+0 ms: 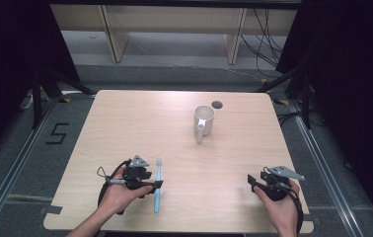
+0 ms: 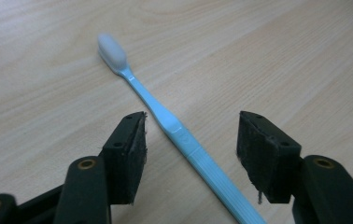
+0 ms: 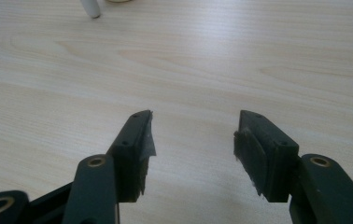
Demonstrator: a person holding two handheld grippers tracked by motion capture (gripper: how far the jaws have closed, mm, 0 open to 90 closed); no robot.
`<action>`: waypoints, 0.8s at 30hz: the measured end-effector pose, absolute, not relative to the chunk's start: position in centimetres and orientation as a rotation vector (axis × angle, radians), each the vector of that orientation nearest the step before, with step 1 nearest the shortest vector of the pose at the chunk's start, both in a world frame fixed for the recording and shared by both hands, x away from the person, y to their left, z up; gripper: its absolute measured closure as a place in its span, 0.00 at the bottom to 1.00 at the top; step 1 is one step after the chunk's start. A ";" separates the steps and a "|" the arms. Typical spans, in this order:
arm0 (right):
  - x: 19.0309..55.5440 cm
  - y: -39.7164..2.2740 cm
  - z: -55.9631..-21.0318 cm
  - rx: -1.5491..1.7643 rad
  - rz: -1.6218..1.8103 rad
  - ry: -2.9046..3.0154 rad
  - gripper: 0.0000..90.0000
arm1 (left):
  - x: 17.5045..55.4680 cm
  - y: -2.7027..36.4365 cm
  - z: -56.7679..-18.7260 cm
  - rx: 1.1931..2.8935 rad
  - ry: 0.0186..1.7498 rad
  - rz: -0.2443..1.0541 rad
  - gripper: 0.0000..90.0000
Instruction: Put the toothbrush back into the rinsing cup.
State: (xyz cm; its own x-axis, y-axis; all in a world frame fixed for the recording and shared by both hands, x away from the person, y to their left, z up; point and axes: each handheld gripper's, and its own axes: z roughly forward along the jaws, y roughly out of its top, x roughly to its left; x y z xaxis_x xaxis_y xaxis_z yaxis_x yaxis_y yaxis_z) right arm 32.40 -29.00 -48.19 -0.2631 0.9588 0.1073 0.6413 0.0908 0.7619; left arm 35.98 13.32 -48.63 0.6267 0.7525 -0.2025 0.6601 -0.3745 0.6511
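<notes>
A light blue toothbrush (image 1: 158, 186) with white bristles lies flat on the wooden table (image 1: 125, 123), its head pointing away from me. In the left gripper view the toothbrush (image 2: 165, 119) runs diagonally between the two black jaws, and its handle touches neither pad. My left gripper (image 1: 154, 178) (image 2: 191, 126) is open and straddles the handle just above the table. My right gripper (image 1: 254, 180) (image 3: 193, 122) is open near the front right edge, with nothing but bare wood between its jaws. A white mug (image 1: 204, 118) stands upright at the back centre, its handle toward me.
A round cable hole (image 1: 217, 104) sits in the tabletop just behind the mug. The tip of the mug handle (image 3: 90, 7) shows at the top left of the right gripper view. Dark floor and metal rails surround the table.
</notes>
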 end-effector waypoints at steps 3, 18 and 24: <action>32.4 -29.0 -48.2 1.585 1.019 1.950 0.51 | 36.4 12.8 -48.3 2.177 1.162 0.131 0.50; 32.1 -28.9 -48.0 1.636 1.019 1.938 0.51 | 38.1 10.3 -47.2 2.364 1.421 -0.018 0.57; 32.2 -28.9 -48.1 1.622 1.022 1.939 0.51 | 38.9 9.6 -47.1 2.425 1.450 -0.024 0.60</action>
